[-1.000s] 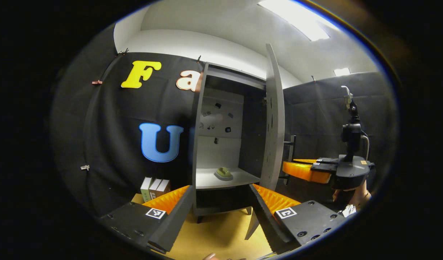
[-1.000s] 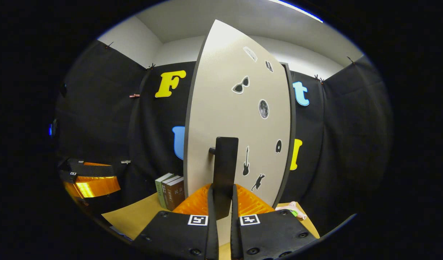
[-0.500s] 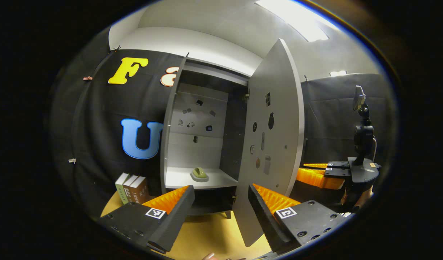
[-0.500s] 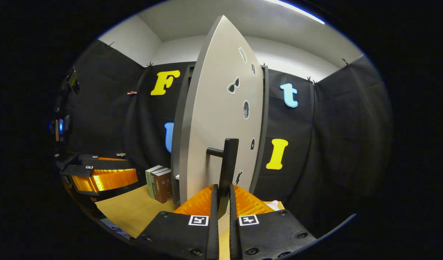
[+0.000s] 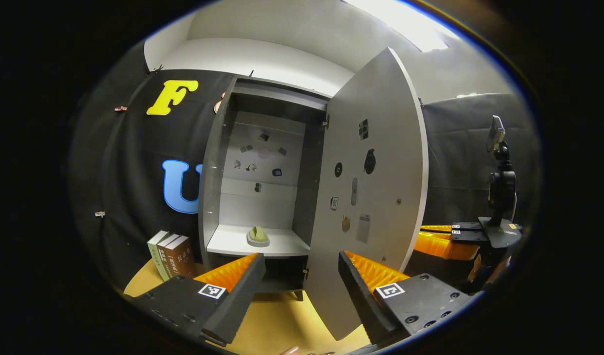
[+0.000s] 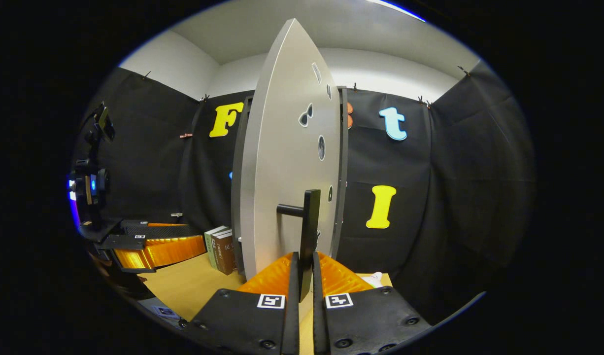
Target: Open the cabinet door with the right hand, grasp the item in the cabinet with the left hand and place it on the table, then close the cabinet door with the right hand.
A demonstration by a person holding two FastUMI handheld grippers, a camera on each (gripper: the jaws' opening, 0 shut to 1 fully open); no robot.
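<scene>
Right gripper (image 6: 302, 276) is clamped narrow on the door handle (image 6: 309, 231), both fingers pressing the dark vertical bar from either side, and that grip is what holds the cabinet door (image 6: 287, 162) swung out on its hinge. From the right gripper view we look almost along the door's outer face, with its free edge nearest the camera.

Over in the left gripper view, the left gripper (image 5: 302, 276) hangs in front of the cabinet (image 5: 211, 172) with its fingers spread wide and nothing between them, lined up on the opening. The item (image 5: 257, 235), a small greenish lump on a pale base, though it is too small to name with any confidence, sits alone near the middle of the shelf (image 5: 282, 246), well apart from both side walls.

The room to move looks fair: the doorway is unobstructed, and the door's inner face (image 5: 371, 197) stands off to the right of the approach. The books (image 5: 171, 254) stand on the table (image 5: 277, 323) just left of the cabinet, outside the path. Bare tabletop in front offers a landing spot. I'd judge the reach inward comes next, minding the shelf's front lip.
</scene>
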